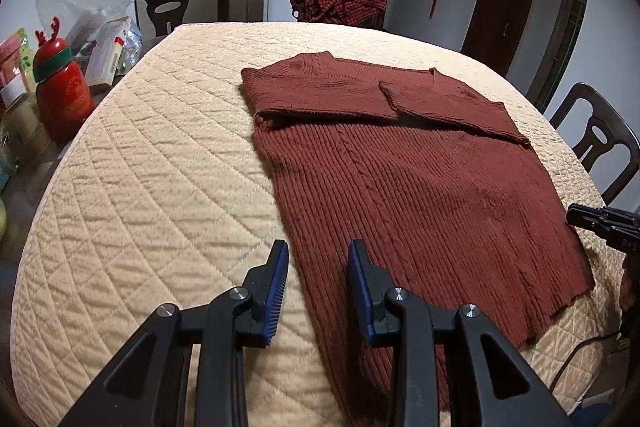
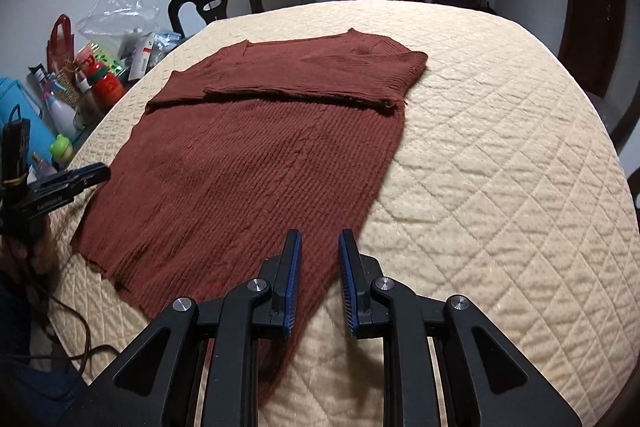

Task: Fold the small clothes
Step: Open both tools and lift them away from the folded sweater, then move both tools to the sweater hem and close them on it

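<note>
Nearest, the left gripper [image 1: 318, 291] and right gripper [image 2: 319, 281] hover with fingers parted, holding nothing, above the near hem corners of a rust-brown knit sweater [image 1: 420, 187]. It lies flat on the quilted table [image 1: 140, 187], sleeves folded across. The next move is probably gripping the hem and folding it toward the far collar.

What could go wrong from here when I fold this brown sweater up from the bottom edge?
1. Both sleeves lie loosely folded across the sweater; lifting the hem unevenly could likely slide them out of place.
2. The left gripper and right gripper are open over opposite bottom corners; a pinch could also catch the quilted cover.
3. The red bottle and clutter stand close to the table's left edge; a wide swing might knock them.
</note>
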`<move>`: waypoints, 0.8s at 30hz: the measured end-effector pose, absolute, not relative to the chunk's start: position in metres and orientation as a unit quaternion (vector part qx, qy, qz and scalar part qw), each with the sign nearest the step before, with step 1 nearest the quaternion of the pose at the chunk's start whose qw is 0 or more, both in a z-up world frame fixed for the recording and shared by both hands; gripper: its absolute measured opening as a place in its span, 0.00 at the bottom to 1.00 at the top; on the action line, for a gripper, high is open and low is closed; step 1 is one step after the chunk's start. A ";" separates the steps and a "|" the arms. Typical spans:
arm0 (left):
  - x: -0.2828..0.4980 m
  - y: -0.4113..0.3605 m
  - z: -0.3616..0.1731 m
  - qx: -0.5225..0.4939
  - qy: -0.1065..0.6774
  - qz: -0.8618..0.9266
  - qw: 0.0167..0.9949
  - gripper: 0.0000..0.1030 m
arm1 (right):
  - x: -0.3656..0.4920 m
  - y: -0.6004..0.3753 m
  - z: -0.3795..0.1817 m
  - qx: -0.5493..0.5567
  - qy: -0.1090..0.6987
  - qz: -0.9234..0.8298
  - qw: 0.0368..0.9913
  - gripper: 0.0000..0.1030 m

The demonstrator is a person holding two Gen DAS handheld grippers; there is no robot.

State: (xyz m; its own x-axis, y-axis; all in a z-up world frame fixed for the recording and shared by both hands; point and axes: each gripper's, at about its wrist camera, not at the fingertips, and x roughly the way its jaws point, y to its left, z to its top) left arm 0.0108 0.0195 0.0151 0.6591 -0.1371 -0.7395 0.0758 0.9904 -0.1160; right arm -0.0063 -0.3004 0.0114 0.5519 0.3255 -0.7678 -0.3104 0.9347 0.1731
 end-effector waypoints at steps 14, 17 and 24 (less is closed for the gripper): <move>-0.015 0.004 0.014 -0.053 0.410 -0.047 0.909 0.52 | -0.030 -0.297 0.014 0.045 0.430 0.197 0.880 0.40; -0.020 0.004 0.010 -0.056 0.416 -0.047 0.906 0.52 | -0.033 -0.302 0.010 0.056 0.434 0.195 0.878 0.40; -0.031 0.001 0.007 -0.064 0.411 -0.058 0.908 0.53 | -0.038 -0.307 0.002 0.091 0.443 0.195 0.870 0.40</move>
